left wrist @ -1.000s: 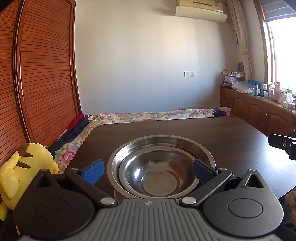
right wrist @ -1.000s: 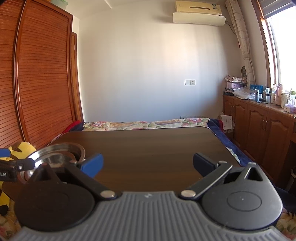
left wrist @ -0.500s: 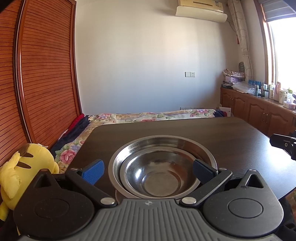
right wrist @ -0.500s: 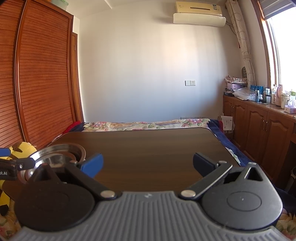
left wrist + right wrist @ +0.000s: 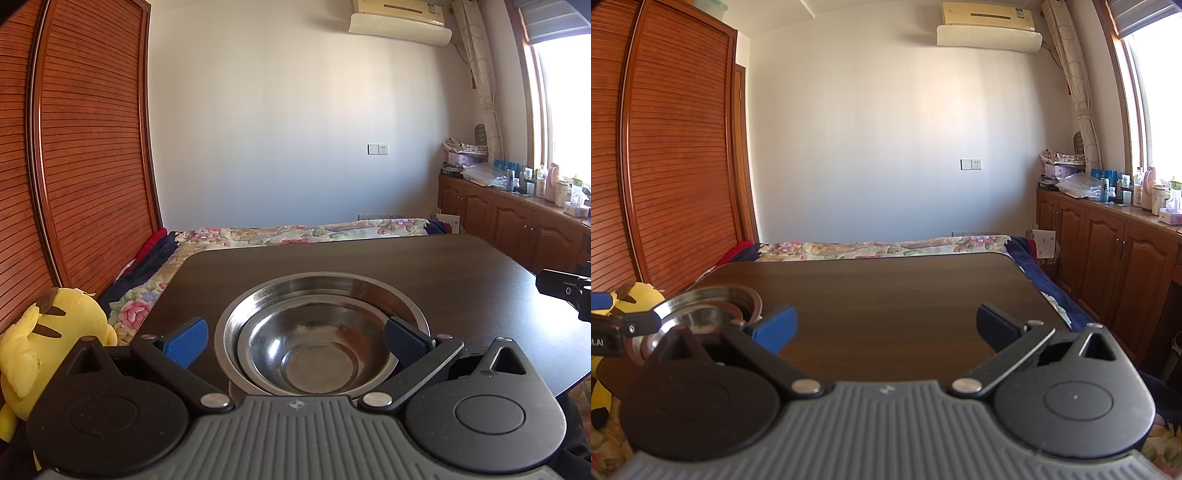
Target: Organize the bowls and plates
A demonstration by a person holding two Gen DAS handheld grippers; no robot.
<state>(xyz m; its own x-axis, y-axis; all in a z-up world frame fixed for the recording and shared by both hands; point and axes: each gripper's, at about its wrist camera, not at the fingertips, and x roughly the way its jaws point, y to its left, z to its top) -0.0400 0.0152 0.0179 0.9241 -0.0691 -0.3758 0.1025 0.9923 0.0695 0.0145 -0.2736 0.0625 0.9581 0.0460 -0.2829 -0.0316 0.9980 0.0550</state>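
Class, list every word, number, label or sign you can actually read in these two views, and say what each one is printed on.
"t.AI": white letters cut off by the picture's edge, on the left hand-held gripper seen in the right wrist view.
Air conditioner label: too small to read.
Dark can on the counter: a white mark, not legible.
Paper by the cabinets: print too blurred.
Bowls and table: no text.

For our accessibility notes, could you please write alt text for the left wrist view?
Two steel bowls, a smaller bowl nested inside a larger bowl, sit on a dark wooden table, between the spread blue-padded fingers of the open left gripper. A yellow plush toy sits at left, a bed behind.
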